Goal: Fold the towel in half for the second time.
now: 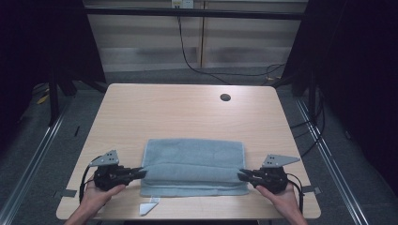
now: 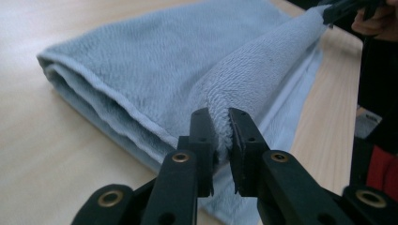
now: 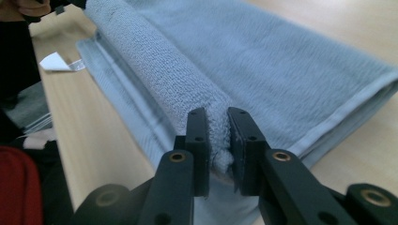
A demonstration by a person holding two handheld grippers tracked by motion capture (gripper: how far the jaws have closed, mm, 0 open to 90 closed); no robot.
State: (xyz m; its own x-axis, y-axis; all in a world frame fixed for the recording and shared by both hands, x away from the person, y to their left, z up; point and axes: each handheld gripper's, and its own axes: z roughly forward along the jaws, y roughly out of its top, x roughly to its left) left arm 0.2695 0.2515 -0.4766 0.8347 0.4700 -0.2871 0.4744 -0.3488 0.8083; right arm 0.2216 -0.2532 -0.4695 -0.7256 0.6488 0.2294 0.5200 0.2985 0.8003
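A light blue towel (image 1: 192, 164) lies folded on the wooden table (image 1: 187, 112), near its front edge. My left gripper (image 1: 141, 173) is shut on the towel's left end, pinching a raised fold (image 2: 253, 70) between its jaws. At the opposite end, my right gripper (image 1: 242, 176) is shut on the same fold (image 3: 159, 65). The fold is lifted into a ridge running between the two grippers. In the left gripper view my own gripper (image 2: 222, 133) clamps the pile; the right gripper view shows its gripper (image 3: 217, 136) doing the same.
A white tag (image 1: 148, 207) lies on the table just in front of the towel's left corner. A round cable hole (image 1: 225, 97) sits at the far right of the tabletop. Cables run over the floor behind and to the right.
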